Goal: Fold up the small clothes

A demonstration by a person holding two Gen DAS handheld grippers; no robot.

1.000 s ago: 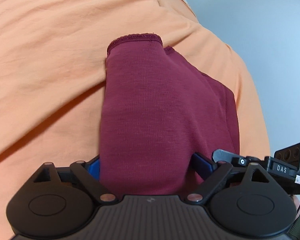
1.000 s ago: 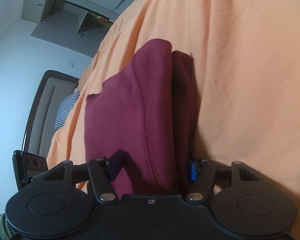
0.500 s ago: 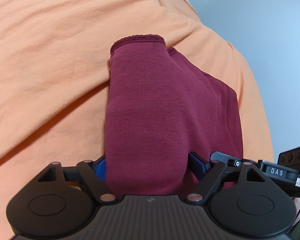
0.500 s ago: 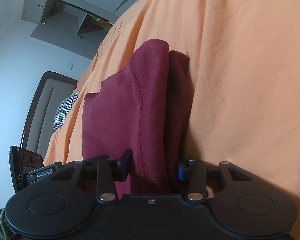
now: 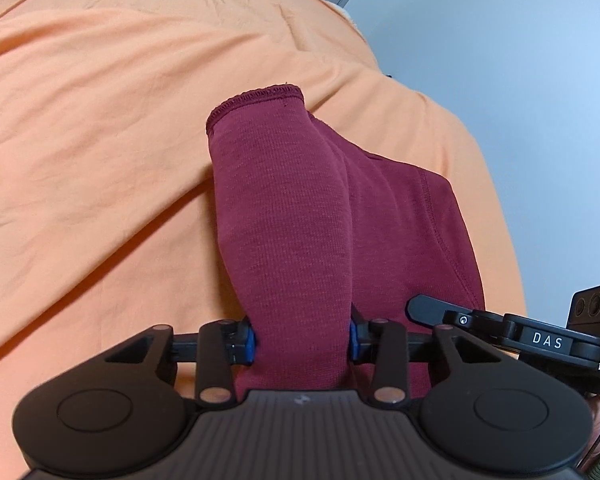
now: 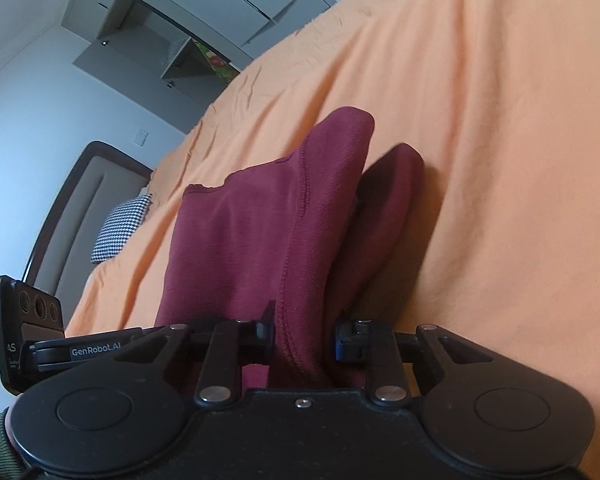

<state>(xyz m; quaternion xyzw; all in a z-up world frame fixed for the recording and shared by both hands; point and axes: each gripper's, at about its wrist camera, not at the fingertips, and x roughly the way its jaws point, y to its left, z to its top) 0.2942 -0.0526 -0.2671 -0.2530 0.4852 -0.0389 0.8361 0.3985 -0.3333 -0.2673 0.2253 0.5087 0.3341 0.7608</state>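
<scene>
A small maroon garment [image 5: 296, 216] lies on the orange bedsheet [image 5: 100, 140]. My left gripper [image 5: 302, 340] is shut on a bunched fold of it near one edge; the hemmed end points away from me. In the right wrist view the same garment [image 6: 252, 240] is pinched by my right gripper [image 6: 304, 340], shut on a seamed edge, with a second layer sagging to the right. Each gripper's body shows at the side of the other's view. The cloth is lifted a little off the sheet near both grippers.
The orange sheet [image 6: 480, 160] covers the bed all around. A checked pillow [image 6: 120, 228] and a dark headboard [image 6: 72, 216] lie at the far left. Grey cabinets [image 6: 188, 32] stand behind the bed. A pale wall [image 5: 520, 60] is on the right.
Both grippers have closed from wide open onto the maroon garment, bunching the cloth between the fingers. The cloth has risen slightly off the sheet.
</scene>
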